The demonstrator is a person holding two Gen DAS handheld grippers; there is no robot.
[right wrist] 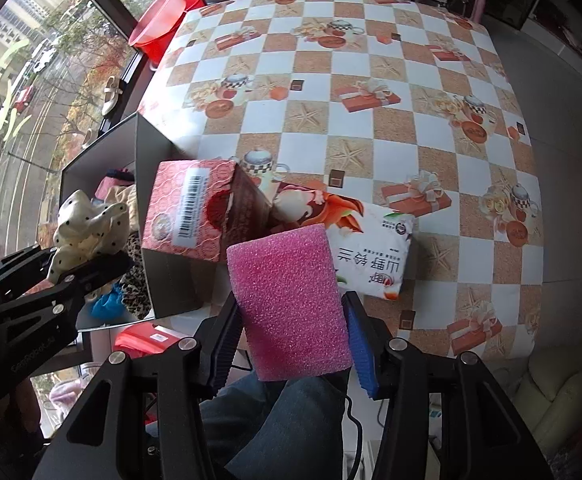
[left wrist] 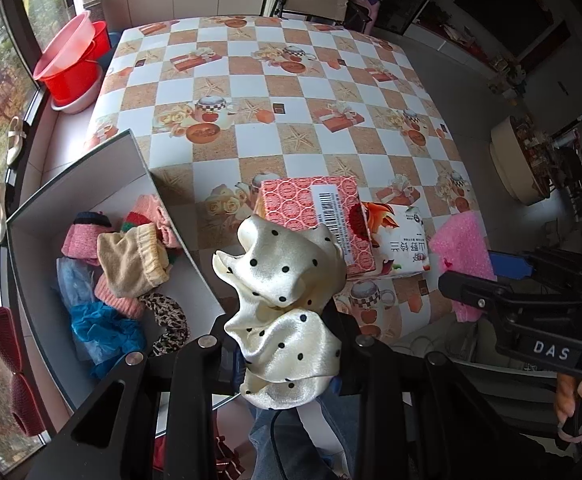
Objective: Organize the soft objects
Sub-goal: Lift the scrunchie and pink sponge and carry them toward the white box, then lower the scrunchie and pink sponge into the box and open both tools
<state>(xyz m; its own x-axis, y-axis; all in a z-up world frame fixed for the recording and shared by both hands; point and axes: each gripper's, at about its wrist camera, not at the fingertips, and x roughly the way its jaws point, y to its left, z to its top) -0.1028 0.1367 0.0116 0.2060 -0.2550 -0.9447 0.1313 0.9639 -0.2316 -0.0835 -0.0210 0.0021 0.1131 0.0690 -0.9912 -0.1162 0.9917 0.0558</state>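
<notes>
In the left wrist view, the left gripper (left wrist: 287, 344) was clenched on a cream scrunchie with black dots (left wrist: 283, 296). The scrunchie was bunched up between the black fingers, just to the right of the grey box (left wrist: 91, 184). The grey box sat at the left edge of the checkered table (left wrist: 299, 92). Inside the box lay soft things: pink knit pieces, a tan sock (left wrist: 131, 264), something blue and a leopard-print band (left wrist: 169, 316). A red patterned carton (left wrist: 311, 216) stood to the right of the box, and a white tissue pack (left wrist: 401, 240) lay beside it. Further right, the right gripper (left wrist: 503, 280) held a pink foam block (left wrist: 465, 240).

In the right wrist view, the right gripper (right wrist: 295, 344) was grasping the pink foam block (right wrist: 291, 300) between its blue pads (right wrist: 361, 356). The block hung to the right of the grey box (right wrist: 147, 152), in front of the red patterned carton (right wrist: 189, 210) and the white tissue pack (right wrist: 371, 256). The carton seemed to lean on the box wall, but that was hard to tell. The left gripper (right wrist: 75, 264) held the cream scrunchie with black dots (right wrist: 87, 228) over the box.
</notes>
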